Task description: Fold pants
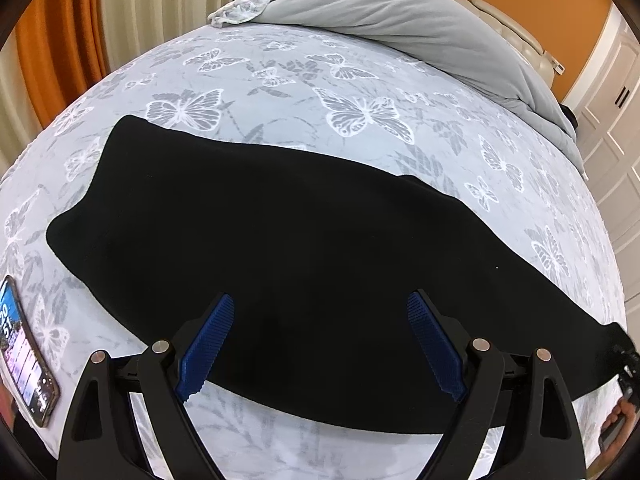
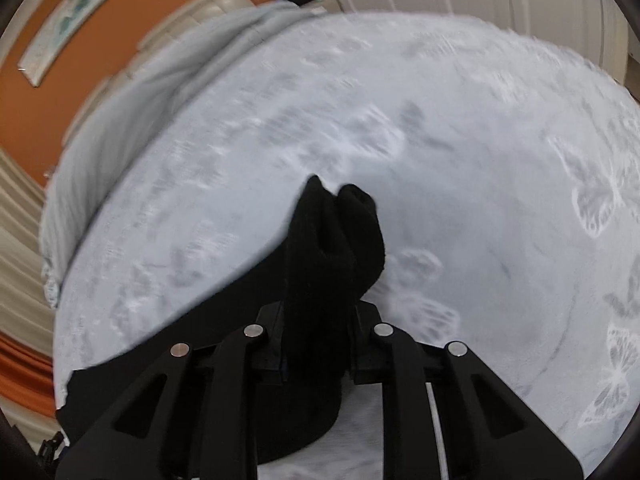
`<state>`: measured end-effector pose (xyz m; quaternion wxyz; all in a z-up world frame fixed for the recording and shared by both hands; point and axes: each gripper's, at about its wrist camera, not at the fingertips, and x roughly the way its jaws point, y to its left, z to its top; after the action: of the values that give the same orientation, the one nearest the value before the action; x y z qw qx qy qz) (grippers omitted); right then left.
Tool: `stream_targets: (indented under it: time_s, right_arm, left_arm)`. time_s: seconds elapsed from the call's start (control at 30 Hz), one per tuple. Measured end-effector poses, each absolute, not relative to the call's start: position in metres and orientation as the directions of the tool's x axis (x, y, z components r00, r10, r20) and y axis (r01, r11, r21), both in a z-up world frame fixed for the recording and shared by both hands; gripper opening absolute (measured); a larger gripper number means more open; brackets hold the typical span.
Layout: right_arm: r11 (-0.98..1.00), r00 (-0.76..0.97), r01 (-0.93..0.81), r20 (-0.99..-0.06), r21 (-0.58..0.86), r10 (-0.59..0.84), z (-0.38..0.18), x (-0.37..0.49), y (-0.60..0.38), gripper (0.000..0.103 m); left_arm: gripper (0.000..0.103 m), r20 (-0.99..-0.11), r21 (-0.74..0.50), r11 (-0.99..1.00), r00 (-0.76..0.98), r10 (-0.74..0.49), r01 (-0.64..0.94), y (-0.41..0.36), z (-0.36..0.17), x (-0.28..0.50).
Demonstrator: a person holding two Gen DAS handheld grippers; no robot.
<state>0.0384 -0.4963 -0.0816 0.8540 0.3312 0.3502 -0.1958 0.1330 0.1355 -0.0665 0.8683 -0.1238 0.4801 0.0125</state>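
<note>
Black pants [image 1: 280, 220] lie spread flat across a pale butterfly-print bed sheet [image 1: 280, 80] in the left wrist view. My left gripper [image 1: 320, 304] hovers over their near edge, open, its blue pads [image 1: 208, 340] wide apart and holding nothing. In the right wrist view my right gripper [image 2: 320, 320] is shut on a bunched end of the pants [image 2: 336, 232]. The fabric stands up in a fold past the fingers, lifted off the sheet [image 2: 480, 200], and hides the fingertips. That view is blurred by motion.
A phone [image 1: 24, 352] with a lit screen lies on the sheet at the left edge. A grey duvet [image 1: 380, 12] is heaped along the far side of the bed. Orange and cream curtains [image 1: 80, 20] hang at the left, and white cupboard doors [image 1: 616, 128] stand at the right.
</note>
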Motion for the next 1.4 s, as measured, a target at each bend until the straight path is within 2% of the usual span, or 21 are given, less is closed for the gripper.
stream_targets:
  time_s: [0.3,0.53,0.97,1.2,1.4]
  right_arm:
    - [0.839,0.829,0.298,-0.56,0.456,0.01,-0.003,0.062,-0.402,0.018]
    - [0.902,0.852,0.107,-0.506,0.419,0.134,0.024,0.086,-0.32,0.018]
    - [0.948,0.751,-0.124,-0.597,0.293,0.282,-0.014,0.137,-0.171,0.018]
    - [0.953,0.716,-0.199,-0.63,0.226,0.299,-0.031,0.143,-0.113,0.018]
    - [0.95,0.629,-0.261,-0.717,0.171,0.302,-0.07,0.151,-0.072,0.019]
  left_arm:
    - [0.086,-0.831,-0.219,0.957,0.551,-0.079,-0.193,0.161,-0.063,0.132]
    - [0.086,-0.821,-0.223,0.949,0.568,-0.059,-0.224,0.177,-0.057,0.13]
    - [0.086,-0.815,-0.23,0.928,0.579,-0.019,-0.292,0.228,-0.055,0.125]
    - [0.086,-0.815,-0.239,0.913,0.579,-0.005,-0.329,0.253,-0.056,0.122]
    - [0.086,-0.817,-0.241,0.914,0.577,-0.01,-0.326,0.255,-0.057,0.123]
